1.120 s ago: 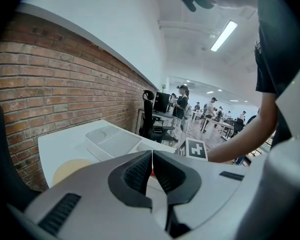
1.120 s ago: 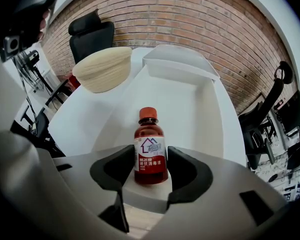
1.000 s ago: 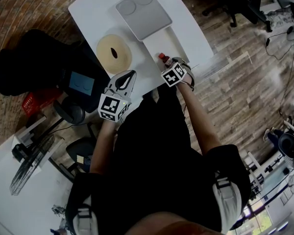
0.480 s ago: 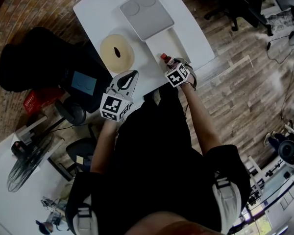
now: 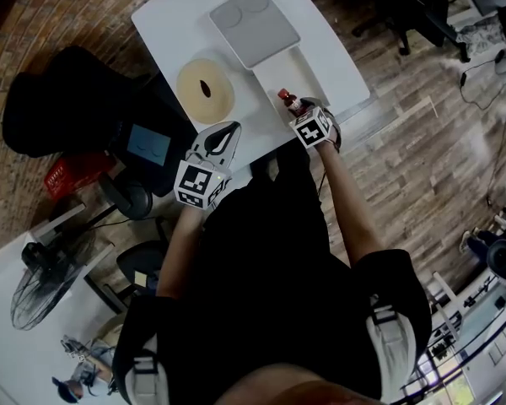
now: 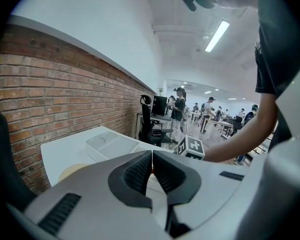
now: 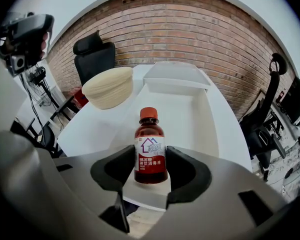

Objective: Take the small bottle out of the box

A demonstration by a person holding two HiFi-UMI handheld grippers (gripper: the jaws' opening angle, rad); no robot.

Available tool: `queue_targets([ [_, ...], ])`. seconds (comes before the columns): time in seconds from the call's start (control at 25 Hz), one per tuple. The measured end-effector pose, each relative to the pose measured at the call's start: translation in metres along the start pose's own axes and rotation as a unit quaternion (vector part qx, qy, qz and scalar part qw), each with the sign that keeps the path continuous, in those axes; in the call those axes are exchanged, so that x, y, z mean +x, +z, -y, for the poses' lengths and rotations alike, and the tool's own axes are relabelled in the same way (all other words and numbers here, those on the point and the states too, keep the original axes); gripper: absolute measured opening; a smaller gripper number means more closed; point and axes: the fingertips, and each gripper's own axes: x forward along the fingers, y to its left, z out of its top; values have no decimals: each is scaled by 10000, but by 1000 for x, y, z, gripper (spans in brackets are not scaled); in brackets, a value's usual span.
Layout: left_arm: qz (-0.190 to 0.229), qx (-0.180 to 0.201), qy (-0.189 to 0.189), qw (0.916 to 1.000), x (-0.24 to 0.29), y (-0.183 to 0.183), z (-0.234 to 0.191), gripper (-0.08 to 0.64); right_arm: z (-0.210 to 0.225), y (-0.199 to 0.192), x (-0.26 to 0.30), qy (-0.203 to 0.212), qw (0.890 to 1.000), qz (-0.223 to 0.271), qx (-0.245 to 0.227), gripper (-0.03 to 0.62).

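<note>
- Dark-red small bottle (image 7: 150, 149) with an orange-red cap and a white label stands upright at the near end of the shallow white open box (image 7: 213, 134), low in the centre of the right gripper view. In the head view it shows upper centre, just above the marker cube.
- Its long axis runs straight up the frame, with the cap at the top and the base on the box floor, close to the near rim.
- Grey right gripper (image 7: 150, 160) is clenched on the bottle's lower body. One pad sits to the left of the label and one to the right, and both look pressed against it.
- The bottle lies directly ahead of this gripper, between its jaws, so the lift would seem to be upward along the bottle's axis and then back over the near rim. That is a judgement from how things lie.
- The left gripper (image 6: 152, 159) has its jaws closed together on nothing. In the head view (image 5: 223, 135) it sits at the worktop's lower-left edge, well apart from the box, so the right hand is plainly the nearer one.
- A pale grey box lid (image 7: 176, 76) lies beyond the box, in the upper centre.
- A cream round roll (image 7: 107, 86) rests on the white worktop (image 7: 97, 126) to the upper left of the bottle, clear of the box.
</note>
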Motion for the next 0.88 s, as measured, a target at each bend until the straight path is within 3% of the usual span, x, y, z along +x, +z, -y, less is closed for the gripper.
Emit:
queue_targets([
  [0.88,273,186,-131,9994,-46,-3,16,22,-31,29,-81,-490,9937,976,267,198],
])
